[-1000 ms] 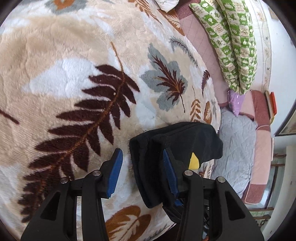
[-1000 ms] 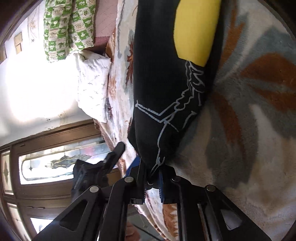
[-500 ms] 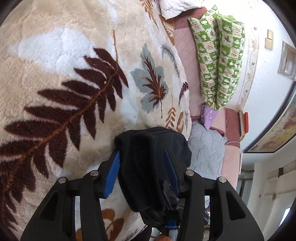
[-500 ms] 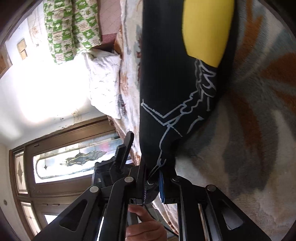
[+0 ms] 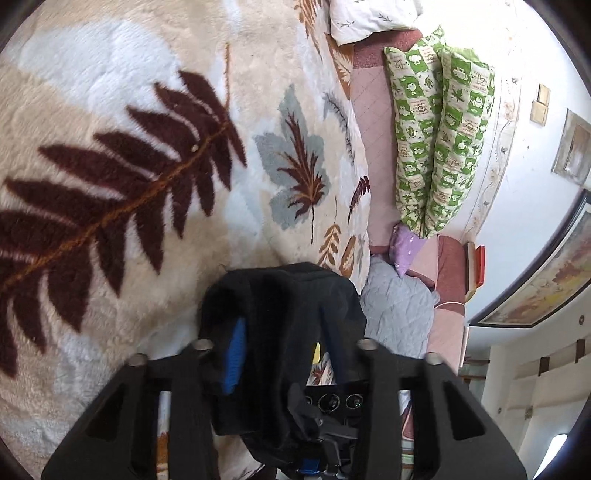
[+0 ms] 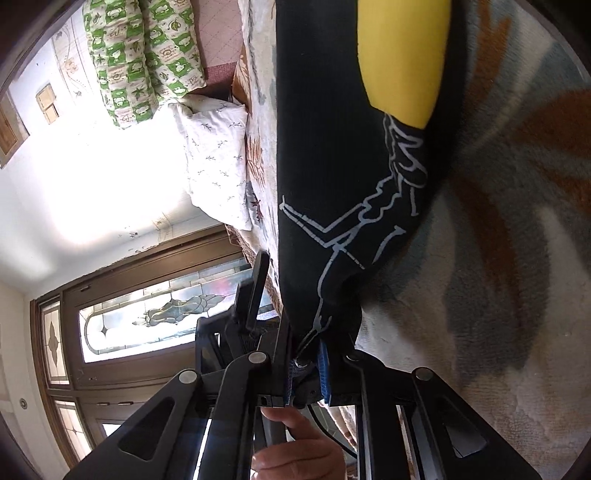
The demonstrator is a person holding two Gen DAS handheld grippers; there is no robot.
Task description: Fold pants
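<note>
The black pants (image 5: 284,295) are folded into a thick bundle on the leaf-patterned blanket (image 5: 110,147). In the right wrist view the pants (image 6: 325,147) show a yellow patch (image 6: 402,55) and a grey line print. My left gripper (image 5: 277,343) is wide open with its blue-padded fingers (image 5: 234,350) on either side of the bundle's near end, not squeezing it. My right gripper (image 6: 308,354) is shut on the corner of the pants at the blanket's edge. The left gripper (image 6: 255,295) also shows in the right wrist view, behind the bundle.
Green patterned pillows (image 5: 436,147) and a white pillow (image 5: 369,18) lie at the head of the bed. A grey quilt (image 5: 399,310) and a purple bag (image 5: 406,251) lie past the blanket's edge. A stained-glass door (image 6: 147,325) stands behind.
My left gripper has moved forward so the bundle's end now sits between its open fingers. My right gripper has kept its hold on the corner.
</note>
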